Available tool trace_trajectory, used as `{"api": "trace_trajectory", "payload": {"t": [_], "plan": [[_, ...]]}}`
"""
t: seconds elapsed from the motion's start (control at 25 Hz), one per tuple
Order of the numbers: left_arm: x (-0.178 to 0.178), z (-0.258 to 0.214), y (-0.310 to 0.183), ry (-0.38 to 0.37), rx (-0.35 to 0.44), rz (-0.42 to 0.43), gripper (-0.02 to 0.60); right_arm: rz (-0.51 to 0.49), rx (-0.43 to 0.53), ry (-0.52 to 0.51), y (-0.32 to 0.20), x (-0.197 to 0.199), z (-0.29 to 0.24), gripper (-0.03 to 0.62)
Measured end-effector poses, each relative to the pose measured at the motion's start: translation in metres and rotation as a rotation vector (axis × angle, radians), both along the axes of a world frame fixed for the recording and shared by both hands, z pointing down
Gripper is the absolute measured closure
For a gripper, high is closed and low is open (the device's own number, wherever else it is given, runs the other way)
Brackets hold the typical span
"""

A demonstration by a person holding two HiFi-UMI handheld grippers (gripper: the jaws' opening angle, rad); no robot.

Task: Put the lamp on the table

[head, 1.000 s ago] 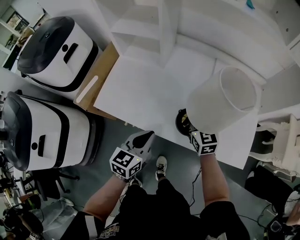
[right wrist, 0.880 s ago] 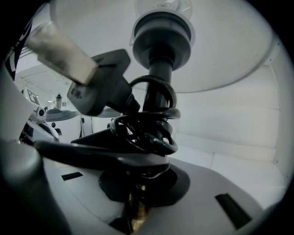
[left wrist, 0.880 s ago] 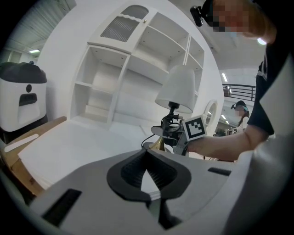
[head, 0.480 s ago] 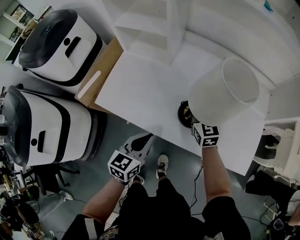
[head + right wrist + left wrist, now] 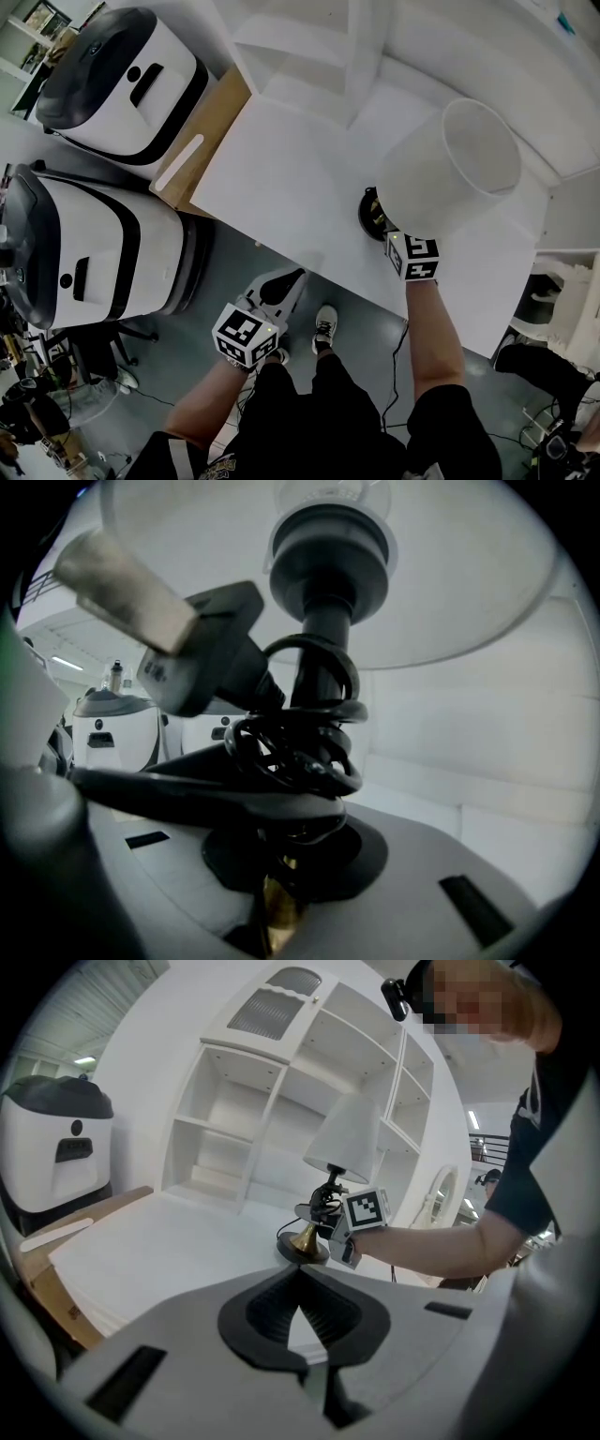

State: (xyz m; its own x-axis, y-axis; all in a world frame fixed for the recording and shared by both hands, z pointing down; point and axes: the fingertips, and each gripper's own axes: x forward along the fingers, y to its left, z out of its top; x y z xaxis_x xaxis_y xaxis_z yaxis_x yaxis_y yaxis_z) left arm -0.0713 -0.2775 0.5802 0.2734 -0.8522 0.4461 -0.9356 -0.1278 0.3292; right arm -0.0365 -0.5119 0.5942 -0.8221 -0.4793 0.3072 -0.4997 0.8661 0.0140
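Note:
The lamp has a white drum shade (image 5: 459,178), a brass stem and a round black base (image 5: 367,214). It stands upright over the white table (image 5: 281,178), near its front edge; whether the base touches the top I cannot tell. My right gripper (image 5: 387,232) is shut on the stem, just above the base. In the right gripper view the stem (image 5: 323,658), coiled black cord (image 5: 295,752) and brass foot (image 5: 278,902) fill the jaws. My left gripper (image 5: 296,276) hangs shut and empty over the floor, short of the table edge. It looks at the lamp base (image 5: 302,1246).
Two white-and-black machines (image 5: 122,84) (image 5: 84,253) stand left of the table, with a wooden board (image 5: 202,141) between them and it. A white shelf unit (image 5: 319,47) rises behind the table. A white chair (image 5: 572,300) is at the right.
My right gripper has carried the lamp farther in over the table, away from the front edge. The left gripper has stayed below the edge, shut.

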Motion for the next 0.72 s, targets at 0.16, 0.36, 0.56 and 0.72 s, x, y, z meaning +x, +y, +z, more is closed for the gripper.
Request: {"api": "trace_trajectory", "payload": {"t": [0.16,0.36,0.56,0.72], "plan": [[-0.003,0.003,0.001,0.005,-0.007,-0.010,0.581,0.006,-0.006,0.000,-0.011,-0.006,0.006,0.533],[-0.003,0.011,0.007,0.013,-0.026,-0.023,0.581,0.010,-0.004,-0.003,-0.017,-0.011,0.012,0.533],[-0.003,0.016,0.010,0.021,-0.042,-0.029,0.581,0.012,0.002,-0.003,-0.021,-0.015,0.018,0.533],[-0.008,0.019,0.011,0.024,-0.049,-0.034,0.581,0.005,0.024,0.000,-0.023,-0.022,0.017,0.533]]}}
